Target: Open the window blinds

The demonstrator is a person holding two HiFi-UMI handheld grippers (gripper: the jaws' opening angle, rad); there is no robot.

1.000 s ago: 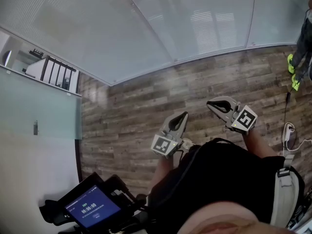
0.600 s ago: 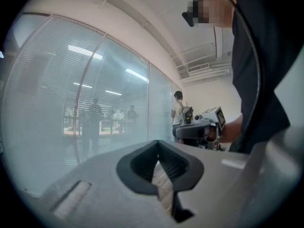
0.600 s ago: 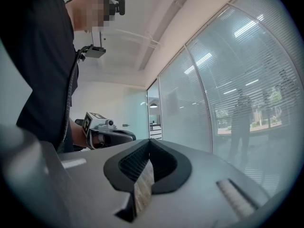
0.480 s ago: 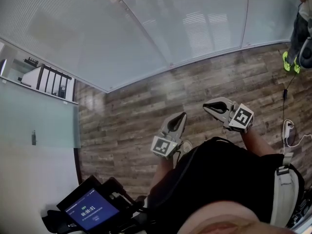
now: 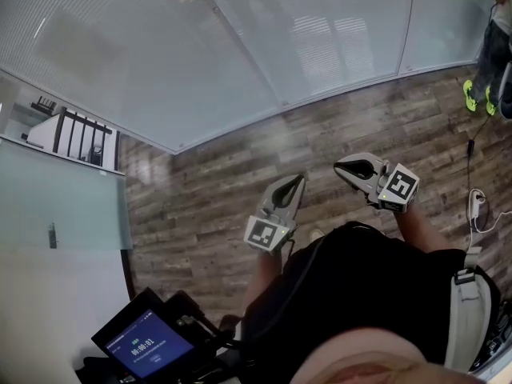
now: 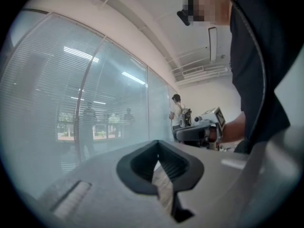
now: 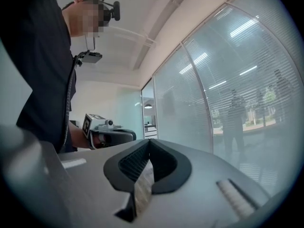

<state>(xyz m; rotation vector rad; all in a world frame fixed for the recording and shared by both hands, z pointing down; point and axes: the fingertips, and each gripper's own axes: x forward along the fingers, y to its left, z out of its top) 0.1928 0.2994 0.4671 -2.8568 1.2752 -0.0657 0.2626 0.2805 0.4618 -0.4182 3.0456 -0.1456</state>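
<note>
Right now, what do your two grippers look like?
The left gripper and right gripper are light grey plastic, each narrowing to a beak-like point. Inside the jaws are dark ribbed pads. The left cube and right cube are white with black square markers. The person wears a black top.
</note>
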